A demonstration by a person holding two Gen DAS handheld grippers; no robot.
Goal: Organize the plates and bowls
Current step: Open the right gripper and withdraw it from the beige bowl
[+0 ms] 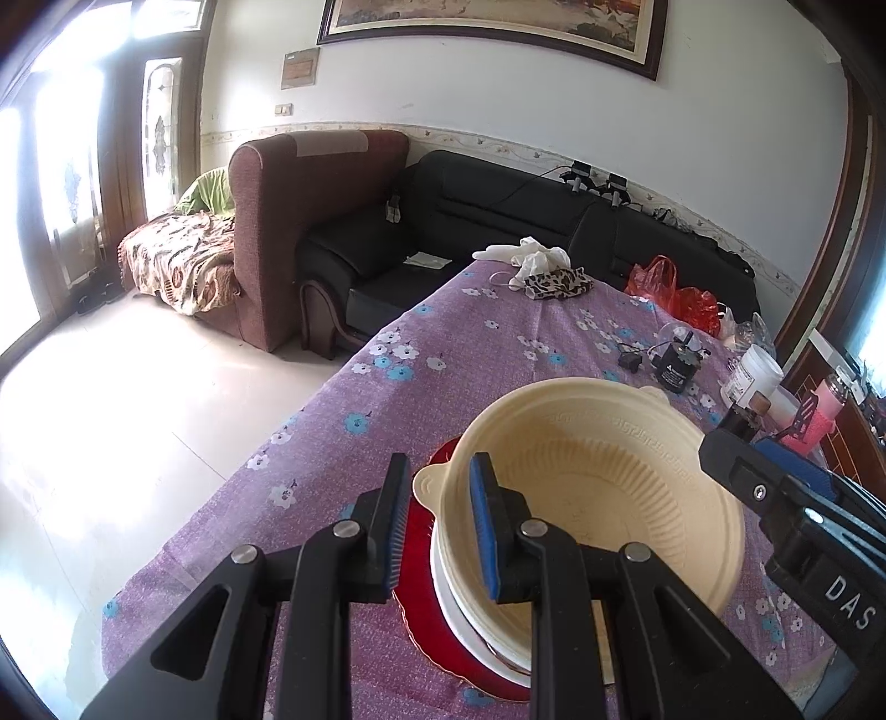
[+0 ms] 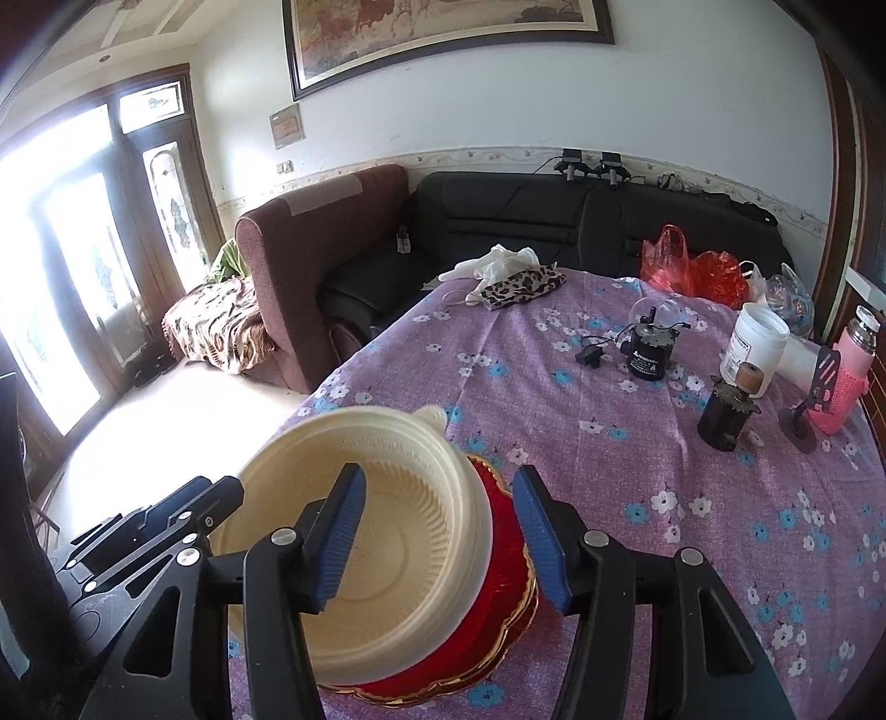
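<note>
Bench (image 2: 637, 498) in purple floral cloth is carrying red plate (image 2: 506, 559), cream bowl (image 2: 387, 531) stacked on top. Left claw (image 1: 440, 526) is pinching the bowl's rim near its tab handle. Right claw (image 2: 443, 540) is sitting half open, straddling the opposite rim, pads clear.

- Left wrist fisheye: rides on the left gripper (image 1: 440, 526), looks forward and downward along its fingers, very close to the cream bowl (image 1: 598, 487) at 6 o'clock.
- Table (image 1: 443, 354) runs away toward 1 o'clock; sofa (image 1: 498, 221) and framed picture (image 1: 498, 27) at 12.
- Right wrist fisheye: rides on the right gripper (image 2: 443, 531), same downward tilt, equally close; cream bowl (image 2: 376, 531) at 7 o'clock.
- Right view sits further right: more table (image 2: 664, 443) at 3 o'clock.
- Shared: bowl, red plate (image 1: 421, 615) (image 2: 509, 581), table, sofa (image 2: 554, 221), picture (image 2: 443, 33).
- Each view catches the other gripper: at 3 o'clock in left, 8 o'clock in right.
</note>
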